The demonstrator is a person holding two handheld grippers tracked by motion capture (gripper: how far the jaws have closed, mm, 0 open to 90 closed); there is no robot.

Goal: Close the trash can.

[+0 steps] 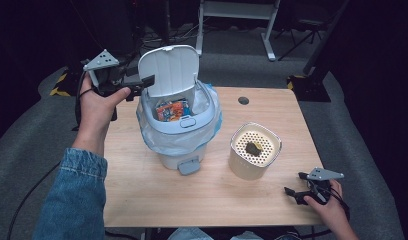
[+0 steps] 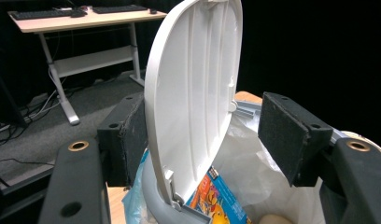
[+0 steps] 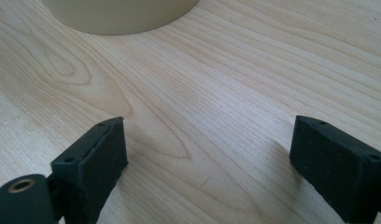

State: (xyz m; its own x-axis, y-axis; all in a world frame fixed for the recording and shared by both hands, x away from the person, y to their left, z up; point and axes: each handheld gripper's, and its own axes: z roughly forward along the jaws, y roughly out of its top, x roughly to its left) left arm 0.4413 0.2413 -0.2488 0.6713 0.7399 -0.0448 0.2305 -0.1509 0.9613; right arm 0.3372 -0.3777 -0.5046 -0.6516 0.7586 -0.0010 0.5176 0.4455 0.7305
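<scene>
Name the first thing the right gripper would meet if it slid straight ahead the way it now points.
Probably the cream container: it stands ahead of the open right gripper, with bare table between. It sits left of centre, so it might be clipped.

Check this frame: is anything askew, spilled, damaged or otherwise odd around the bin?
Nothing is spilled or broken. The bin has its lid standing open with the left gripper straddling its edge, jaws apart. The white liner bunches unevenly over the rim. A dark lump sits on the perforated top of the cream container.
</scene>
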